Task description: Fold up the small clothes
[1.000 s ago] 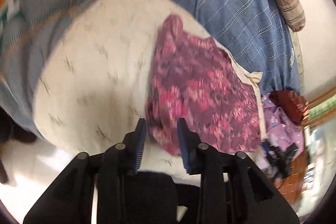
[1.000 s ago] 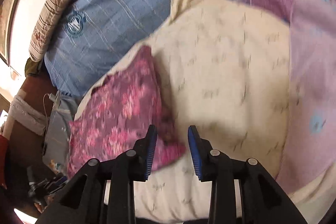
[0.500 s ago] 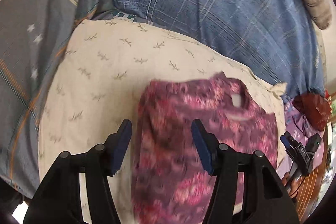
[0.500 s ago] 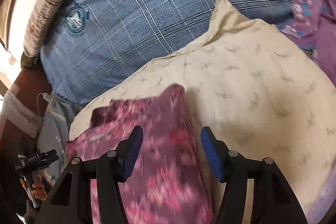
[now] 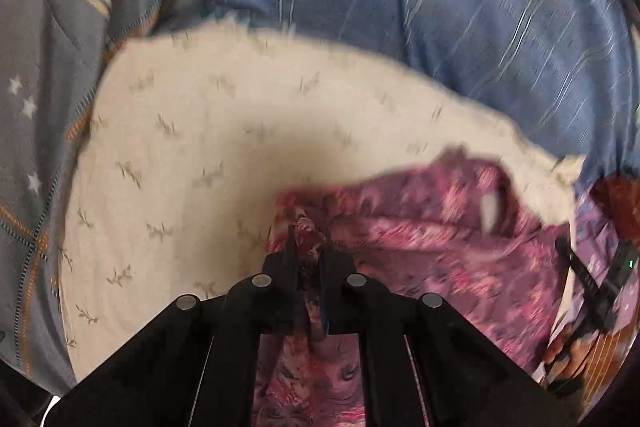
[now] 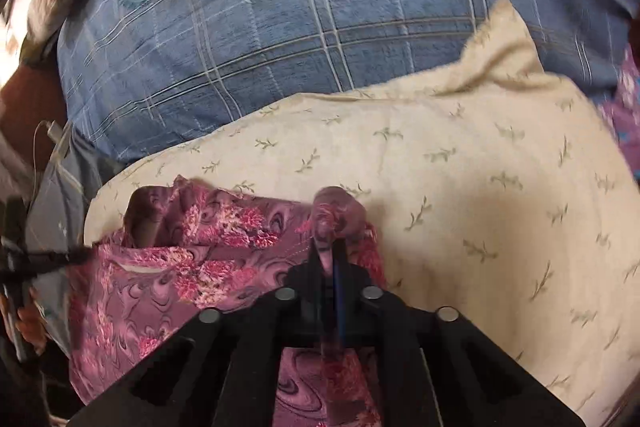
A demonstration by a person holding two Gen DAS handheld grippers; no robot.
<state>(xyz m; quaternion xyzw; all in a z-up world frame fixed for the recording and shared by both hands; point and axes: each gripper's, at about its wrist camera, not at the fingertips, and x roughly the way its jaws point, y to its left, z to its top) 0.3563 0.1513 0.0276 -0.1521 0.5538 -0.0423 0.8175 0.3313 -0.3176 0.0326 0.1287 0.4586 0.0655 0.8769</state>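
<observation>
- I have the left gripper [image 5: 306, 247] clamped on a bunched edge of the pink floral garment [image 5: 440, 251], low in the middle of the left wrist view; its jaws have just been closing, with cloth caught between them.
- My right gripper [image 6: 334, 251] pinches the opposite edge low in the middle of its own view, jaws likewise just closed on fabric.
- I judge both pinches sit at the garment's two sides so I can lift and fold it evenly.
- The garment lies on the cream leaf-print pillow [image 6: 480, 187], toward the lower part of both frames, with the blue plaid blanket [image 6: 300, 27] above.
- It looks thin, limp and wrinkled, purple-pink with swirls and flowers.
</observation>
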